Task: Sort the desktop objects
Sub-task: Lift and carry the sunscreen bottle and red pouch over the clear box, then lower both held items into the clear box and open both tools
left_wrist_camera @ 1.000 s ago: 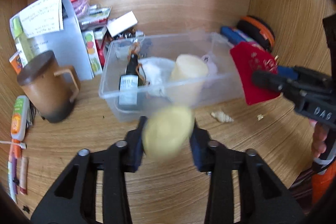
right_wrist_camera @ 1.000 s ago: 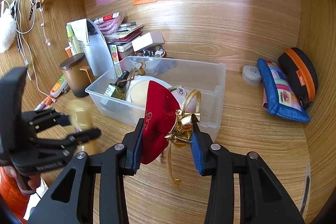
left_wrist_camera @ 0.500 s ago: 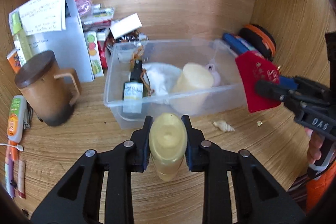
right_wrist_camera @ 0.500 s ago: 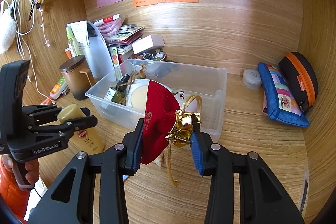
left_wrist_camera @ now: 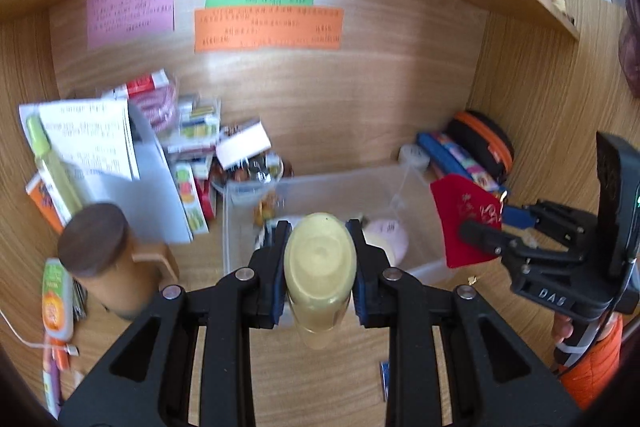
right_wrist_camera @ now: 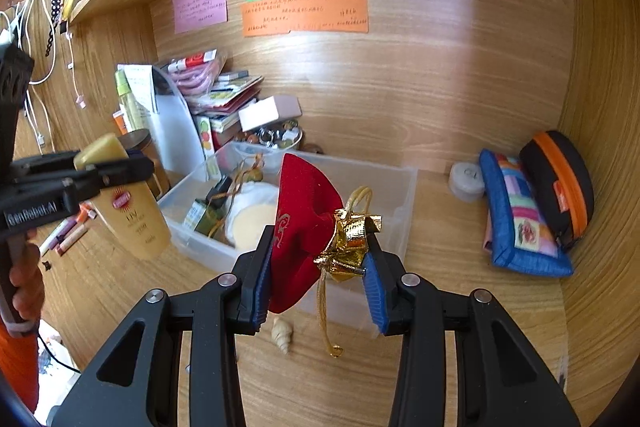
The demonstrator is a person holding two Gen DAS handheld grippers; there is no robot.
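My left gripper (left_wrist_camera: 320, 263) is shut on a yellow lotion bottle (left_wrist_camera: 320, 267) and holds it cap up, off the desk, in front of the clear plastic bin (left_wrist_camera: 416, 187). The bottle also shows in the right wrist view (right_wrist_camera: 134, 215). My right gripper (right_wrist_camera: 316, 267) is shut on a red drawstring pouch (right_wrist_camera: 300, 223) with a gold neck and cord, held above the bin's near wall (right_wrist_camera: 396, 203). The pouch also shows at the right of the left wrist view (left_wrist_camera: 464, 219). The bin holds a small dark bottle (right_wrist_camera: 202, 213), a cream round lid (right_wrist_camera: 250, 229) and other small things.
A brown lidded mug (left_wrist_camera: 108, 263) stands left of the bin. Boxes and papers (left_wrist_camera: 168, 147) are stacked at the back left. A blue pouch (right_wrist_camera: 516, 215) and a black-orange case (right_wrist_camera: 560, 179) lie at the right wall. A small shell (right_wrist_camera: 282, 337) lies before the bin.
My left gripper has closed on the yellow bottle and lifted it upward off the desk. My right gripper has kept the red pouch over the bin and risen slightly.
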